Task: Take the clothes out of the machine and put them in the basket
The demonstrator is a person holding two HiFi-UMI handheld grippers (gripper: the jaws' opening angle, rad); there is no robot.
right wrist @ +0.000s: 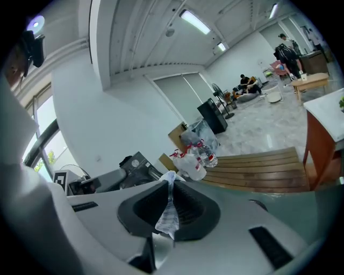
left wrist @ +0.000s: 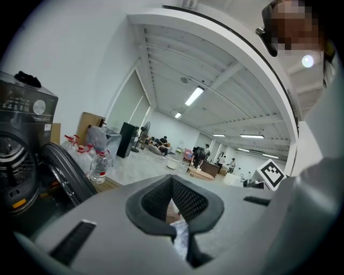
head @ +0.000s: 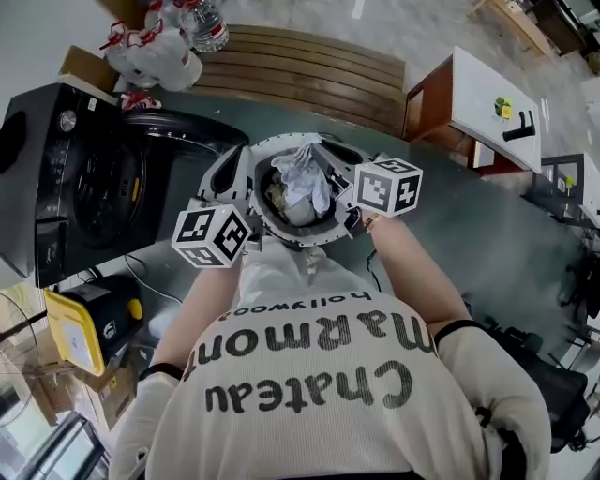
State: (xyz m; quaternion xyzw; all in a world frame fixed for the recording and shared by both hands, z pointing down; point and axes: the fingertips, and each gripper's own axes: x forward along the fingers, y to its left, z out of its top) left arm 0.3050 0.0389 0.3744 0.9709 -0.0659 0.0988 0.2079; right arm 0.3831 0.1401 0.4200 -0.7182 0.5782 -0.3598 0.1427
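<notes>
A round grey-white basket (head: 228, 172) stands on the floor in front of the black washing machine (head: 56, 178), whose door (head: 178, 131) hangs open. A crumpled white patterned garment (head: 302, 183) lies in the basket. Both grippers reach over the rim, the left gripper (head: 251, 231) at the near left and the right gripper (head: 350, 212) at the right. In the left gripper view the jaws (left wrist: 177, 228) are shut with white cloth (left wrist: 181, 239) pinched between them. In the right gripper view the jaws (right wrist: 167, 207) are shut on a strip of the same cloth (right wrist: 166, 215).
Behind the basket runs a wooden slatted bench (head: 309, 70) with water bottles (head: 202, 23) and white bags (head: 155, 56) at its left end. A white-topped table (head: 492, 94) stands at the right. A yellow-lidded box (head: 75, 328) and cables lie at the lower left.
</notes>
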